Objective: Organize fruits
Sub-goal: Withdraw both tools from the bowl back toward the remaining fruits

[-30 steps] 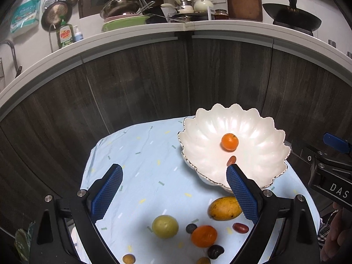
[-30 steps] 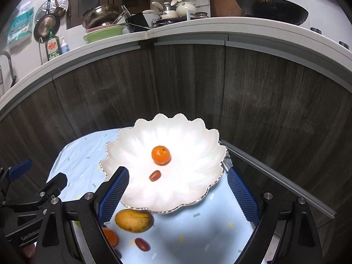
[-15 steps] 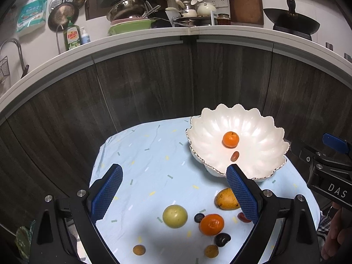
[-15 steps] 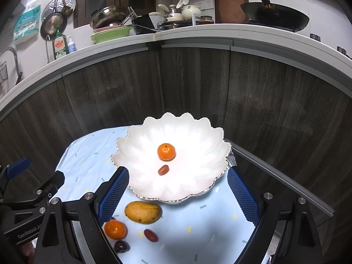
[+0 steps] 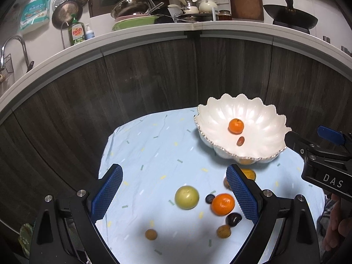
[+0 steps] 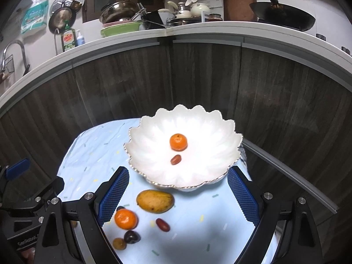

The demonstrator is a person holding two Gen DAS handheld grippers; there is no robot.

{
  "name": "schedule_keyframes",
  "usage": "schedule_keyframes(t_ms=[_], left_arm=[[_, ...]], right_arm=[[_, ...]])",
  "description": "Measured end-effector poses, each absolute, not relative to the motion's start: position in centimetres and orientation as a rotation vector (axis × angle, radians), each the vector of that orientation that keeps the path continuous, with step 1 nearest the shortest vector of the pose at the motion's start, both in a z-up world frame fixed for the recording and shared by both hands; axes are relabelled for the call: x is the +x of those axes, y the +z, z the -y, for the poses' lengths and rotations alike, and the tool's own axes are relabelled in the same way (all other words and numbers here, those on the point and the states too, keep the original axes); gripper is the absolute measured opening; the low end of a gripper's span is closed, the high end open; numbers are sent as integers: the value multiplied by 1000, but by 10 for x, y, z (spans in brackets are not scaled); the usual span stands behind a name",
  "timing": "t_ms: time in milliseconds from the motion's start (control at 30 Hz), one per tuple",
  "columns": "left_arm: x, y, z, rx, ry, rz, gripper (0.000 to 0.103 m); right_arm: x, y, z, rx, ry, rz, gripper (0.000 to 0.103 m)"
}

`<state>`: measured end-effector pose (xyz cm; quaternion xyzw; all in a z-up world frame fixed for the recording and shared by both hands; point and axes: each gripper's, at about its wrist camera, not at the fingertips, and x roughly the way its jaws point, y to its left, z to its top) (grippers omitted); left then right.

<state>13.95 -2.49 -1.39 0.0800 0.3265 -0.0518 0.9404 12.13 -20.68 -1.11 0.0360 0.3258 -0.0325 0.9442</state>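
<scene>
Two pieces of fruit already lie in the white scalloped ceramic bowl (image 6: 184,147) — a small orange tangerine (image 6: 178,142) and a reddish-brown date (image 6: 176,159) — so the sorting looks to be partly done, with the step in hand being the choice of the next piece. The rest sits loose on the table under its pale blue speckled cloth (image 5: 154,154): a yellow-orange mango (image 6: 155,201) just in front of the bowl, a larger orange tangerine (image 6: 125,219), a round green-yellow fruit (image 5: 187,197), a dark red date (image 6: 163,224), a dark plum-like fruit (image 6: 132,237) and a couple of small brownish ones. The right claw (image 6: 178,195) is spread wide with nothing between its blue pads, and the mango lies nearest its line. The left claw (image 5: 173,195) is likewise released and empty, above the green-yellow fruit. The next move probably calls for lowering one claw so its pads straddle a fruit — the mango's long shape would want gripping across its narrow width.
</scene>
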Motion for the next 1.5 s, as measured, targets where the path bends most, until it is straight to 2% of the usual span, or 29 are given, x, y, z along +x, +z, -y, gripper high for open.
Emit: schedule_keyframes(t_ms=[767, 1500], left_arm=[[103, -53, -13, 183, -40, -701, 96], [107, -103, -30, 189, 22, -758, 96]], right_arm=[[103, -50, 158, 23, 34, -731, 92], [112, -99, 140, -31, 73, -829, 92]])
